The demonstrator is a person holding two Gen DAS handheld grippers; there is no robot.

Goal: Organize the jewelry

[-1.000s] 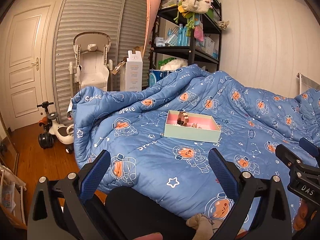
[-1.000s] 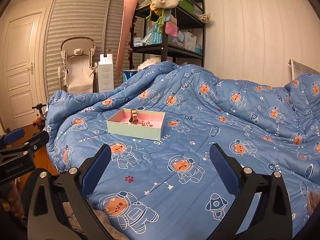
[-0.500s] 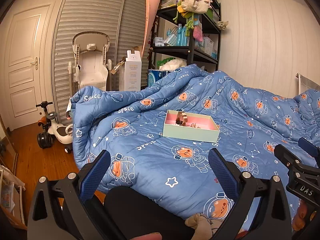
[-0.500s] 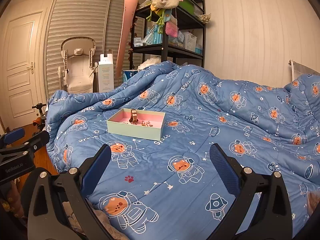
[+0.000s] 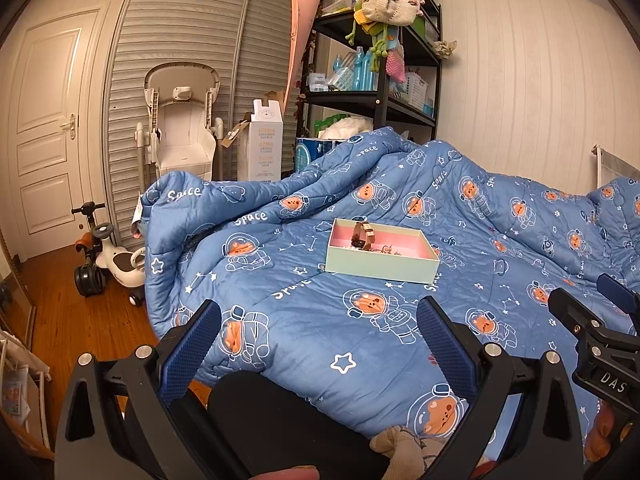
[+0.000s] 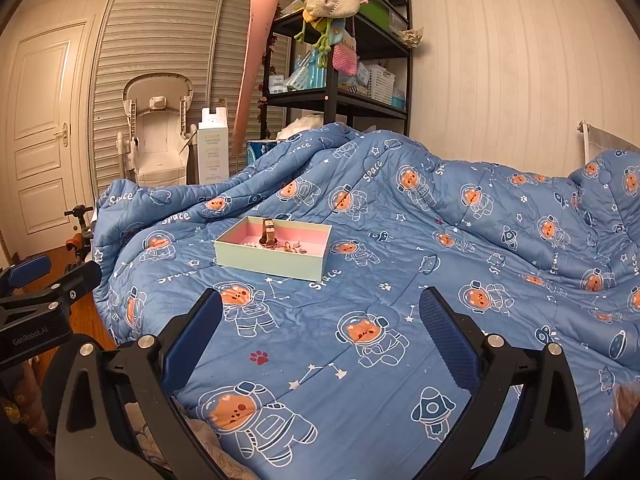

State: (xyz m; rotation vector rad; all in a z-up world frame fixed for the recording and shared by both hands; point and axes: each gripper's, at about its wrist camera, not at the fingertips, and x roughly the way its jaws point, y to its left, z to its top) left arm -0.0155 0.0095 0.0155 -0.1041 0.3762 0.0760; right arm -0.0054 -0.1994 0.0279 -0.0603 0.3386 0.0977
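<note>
Both grippers — left, right — hover over the bed, jaws released and empty, the box at 12 o'clock, keeping jewelry corralled.

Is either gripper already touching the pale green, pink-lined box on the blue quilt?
No, the pale green, pink-lined box lies well beyond both the open right gripper and left gripper.

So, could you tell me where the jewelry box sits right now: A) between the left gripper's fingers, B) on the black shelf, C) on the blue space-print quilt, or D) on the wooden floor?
C: the pale green box with its pink lining rests on the blue quilt, well beyond the open left gripper and right gripper.
</note>
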